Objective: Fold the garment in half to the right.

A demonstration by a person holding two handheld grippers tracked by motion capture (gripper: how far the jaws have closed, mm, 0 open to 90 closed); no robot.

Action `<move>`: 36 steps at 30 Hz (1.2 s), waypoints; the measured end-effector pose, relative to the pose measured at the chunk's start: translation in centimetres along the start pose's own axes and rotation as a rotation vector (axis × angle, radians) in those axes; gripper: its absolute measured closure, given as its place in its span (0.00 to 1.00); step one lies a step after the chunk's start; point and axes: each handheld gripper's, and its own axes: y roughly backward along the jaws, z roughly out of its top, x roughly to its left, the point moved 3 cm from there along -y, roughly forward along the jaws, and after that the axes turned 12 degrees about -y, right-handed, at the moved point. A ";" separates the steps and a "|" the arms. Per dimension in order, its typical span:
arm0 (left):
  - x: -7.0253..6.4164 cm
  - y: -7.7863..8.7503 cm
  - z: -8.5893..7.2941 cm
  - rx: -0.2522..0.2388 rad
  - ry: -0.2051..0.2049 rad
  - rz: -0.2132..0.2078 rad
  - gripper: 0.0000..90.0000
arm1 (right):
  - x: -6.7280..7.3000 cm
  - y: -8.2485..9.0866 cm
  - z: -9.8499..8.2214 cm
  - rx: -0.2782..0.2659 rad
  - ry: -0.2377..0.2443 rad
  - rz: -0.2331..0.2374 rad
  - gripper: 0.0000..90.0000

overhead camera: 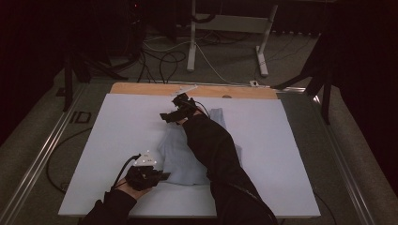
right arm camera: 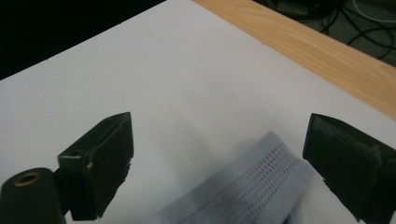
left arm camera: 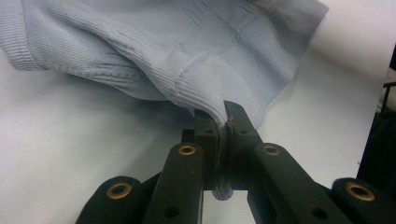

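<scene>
A pale blue knitted garment (overhead camera: 187, 159) lies in the middle of the white table sheet (overhead camera: 122, 122). My left gripper (overhead camera: 162, 176) holds its near left corner: in the left gripper view the jaws are shut on a pinched fold of the ribbed fabric (left arm camera: 205, 88), my left gripper (left arm camera: 225, 122) low over the sheet. My right gripper (overhead camera: 171, 114) reaches over the garment to its far end, jaws wide apart. In the right gripper view a ribbed cuff or hem (right arm camera: 252, 186) lies between the fingertips (right arm camera: 112, 144), untouched by either; my right gripper (right arm camera: 219, 149) is open.
A wooden table edge (overhead camera: 141, 88) runs along the far side beyond the sheet. Behind it are a white desk frame (overhead camera: 192, 42) and cables on the floor. A metal rail (overhead camera: 42, 154) runs along the left.
</scene>
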 end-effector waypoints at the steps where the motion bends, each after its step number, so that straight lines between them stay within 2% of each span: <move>1: -0.1 0.0 0.0 -0.007 0.002 -0.006 0.96 | -0.1 -0.4 0.0 0.010 -0.010 0.001 0.10; 2: -0.1 0.0 0.0 -0.007 0.002 -0.006 0.96 | -0.2 -0.7 -0.1 0.019 -0.008 0.001 0.10; 4: -0.1 -0.1 0.0 -0.013 0.009 -0.011 0.96 | -0.5 -1.3 -0.1 0.032 -0.002 -0.031 0.11; 7: -0.1 -0.1 0.1 -0.012 0.006 -0.015 0.96 | -1.1 -2.1 -0.3 0.072 0.007 -0.061 0.19; 10: -0.1 -0.1 0.1 -0.022 0.012 -0.026 0.96 | -1.3 -2.8 -0.3 0.087 -0.020 -0.073 0.25; 14: -0.1 -0.1 0.3 -0.039 0.004 -0.032 0.96 | -1.4 -4.0 -0.4 0.132 -0.004 -0.122 0.30; 20: -0.3 -0.2 0.5 -0.040 0.005 -0.037 0.96 | -1.7 -5.1 -0.8 0.178 0.006 -0.146 0.39; 21: -0.3 -0.2 0.5 -0.039 0.005 -0.035 0.96 | -1.9 -5.6 -1.2 0.215 0.011 -0.168 0.42; 22: -0.3 -0.2 0.5 -0.038 0.003 -0.037 0.96 | -1.9 -5.7 -1.3 0.223 0.012 -0.172 0.43; 25: -0.3 -0.3 0.5 -0.036 0.004 -0.036 0.96 | -1.9 -5.9 -1.4 0.237 0.028 -0.179 0.46; 28: -0.3 -0.3 0.5 -0.035 -0.002 -0.030 0.96 | -1.9 -6.5 -1.8 0.276 0.060 -0.213 0.55; 31: -0.3 -0.3 0.5 -0.035 0.002 -0.031 0.96 | -1.9 -6.6 -1.8 0.273 0.062 -0.218 0.58; 34: -0.3 -0.3 0.5 -0.035 0.001 -0.033 0.96 | -2.2 -6.4 -1.8 0.281 0.060 -0.226 0.72; 36: -0.3 -0.4 0.5 -0.036 0.006 -0.032 0.96 | -2.4 -6.3 -1.8 0.280 0.053 -0.231 0.77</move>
